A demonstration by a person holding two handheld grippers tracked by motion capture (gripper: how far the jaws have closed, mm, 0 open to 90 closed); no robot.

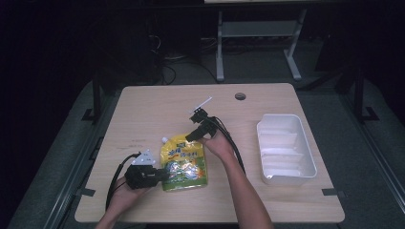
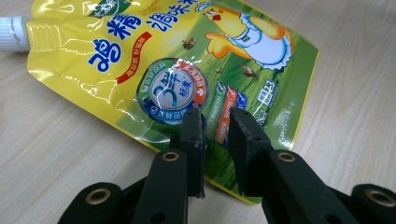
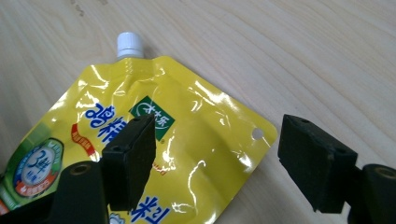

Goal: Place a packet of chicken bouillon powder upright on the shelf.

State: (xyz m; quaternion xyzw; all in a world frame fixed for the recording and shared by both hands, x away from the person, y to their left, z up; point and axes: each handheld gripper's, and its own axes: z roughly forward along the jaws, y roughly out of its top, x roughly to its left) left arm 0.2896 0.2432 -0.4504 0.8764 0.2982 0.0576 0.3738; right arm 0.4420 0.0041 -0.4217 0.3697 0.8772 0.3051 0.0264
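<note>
A yellow spouted pouch [image 1: 185, 162] with a cartoon chick and a white cap [image 3: 129, 44] lies flat on the wooden table [image 1: 157, 109]. My left gripper [image 1: 165, 175] comes in level from the left at the pouch's lower edge. In the left gripper view its jaws [image 2: 215, 126] stand close together, pinching the green lower part of the pouch [image 2: 163, 56]. My right gripper [image 1: 192, 137] hovers over the pouch's top end, open wide. In the right gripper view its jaws [image 3: 217, 140] straddle the corner of the pouch [image 3: 196, 121] that has a punched hole, without touching it.
A white plastic bin [image 1: 286, 179] stands at the right of the table, holding nothing. A round cable hole [image 1: 240, 96] sits near the far edge. Bare wood surrounds the pouch on all sides. Beyond the table are dark floor and a desk frame.
</note>
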